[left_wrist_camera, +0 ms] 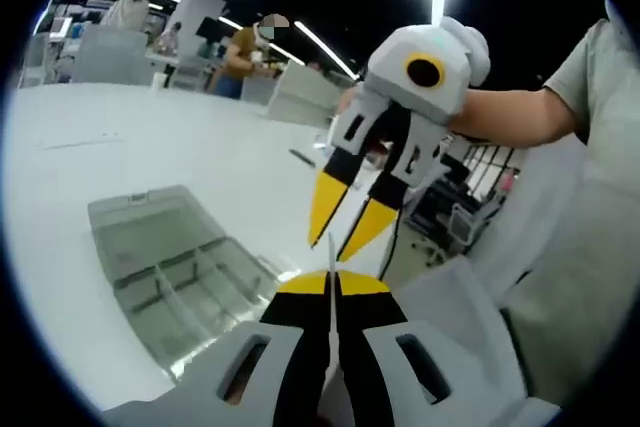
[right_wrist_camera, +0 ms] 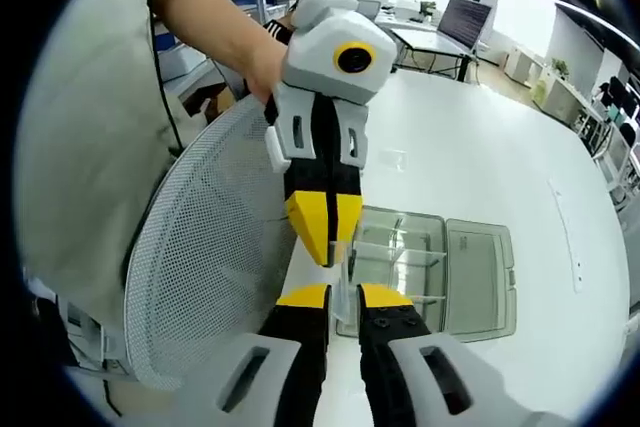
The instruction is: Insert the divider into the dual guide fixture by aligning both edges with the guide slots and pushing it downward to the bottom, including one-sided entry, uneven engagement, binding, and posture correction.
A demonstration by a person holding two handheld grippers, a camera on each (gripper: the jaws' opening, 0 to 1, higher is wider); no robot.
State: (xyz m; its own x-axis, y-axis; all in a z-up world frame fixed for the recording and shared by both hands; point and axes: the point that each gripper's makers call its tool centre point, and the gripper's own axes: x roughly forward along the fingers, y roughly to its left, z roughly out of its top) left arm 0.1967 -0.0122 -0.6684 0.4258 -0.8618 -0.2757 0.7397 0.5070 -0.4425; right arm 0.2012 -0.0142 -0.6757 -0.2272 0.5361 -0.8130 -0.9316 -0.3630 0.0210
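Both claws, left claw and right claw, pinch the thin clear divider edge-on, above the fixture on the bench.

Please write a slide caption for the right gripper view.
Both tongs pinch a clear divider above the clear box.

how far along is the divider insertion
Done: the thin clear divider is picked up, pinched by the left gripper and right gripper. In hand: it hangs in the air, beside the clear compartment box on the white table. Left: aligning and pushing down.
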